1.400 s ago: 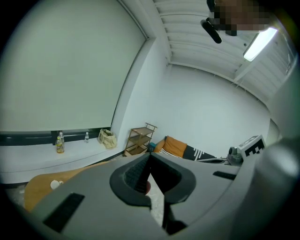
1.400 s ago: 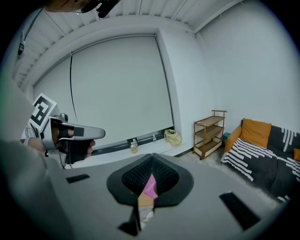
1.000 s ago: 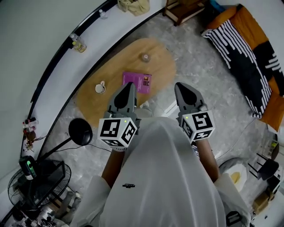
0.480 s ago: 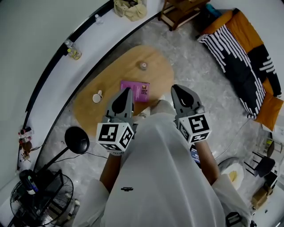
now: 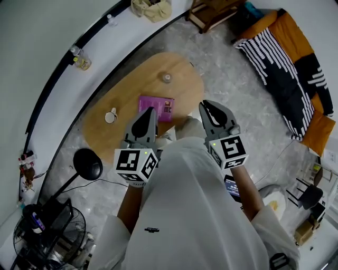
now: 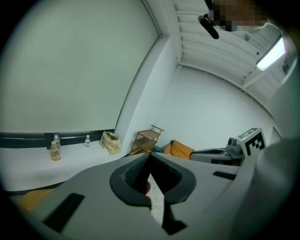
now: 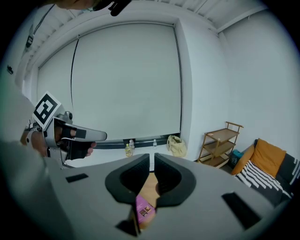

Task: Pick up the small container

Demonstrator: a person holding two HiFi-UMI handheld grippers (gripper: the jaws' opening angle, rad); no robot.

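The small container (image 5: 166, 78) is a little pale jar at the far end of the oval wooden table (image 5: 121, 97). Both grippers are held at waist height over the table's near edge, well short of the jar. My left gripper (image 5: 147, 111) points at the purple book (image 5: 156, 107), and its jaws meet at the tips in the left gripper view (image 6: 150, 157). My right gripper (image 5: 213, 107) hangs past the table's right edge. Its jaws are opening, with a narrow gap (image 7: 152, 160) and nothing between them; the purple book (image 7: 144, 209) shows below them.
A white mug (image 5: 110, 116) stands at the table's left end. A black lamp (image 5: 87, 163) and a fan (image 5: 42, 232) stand on the floor to the left. An orange sofa with a striped blanket (image 5: 288, 58) lies at the right, a wooden shelf (image 5: 211, 13) at the back.
The table and both grippers have slid a little in the head view as the person shifts. The right gripper's jaws have parted by a crack.
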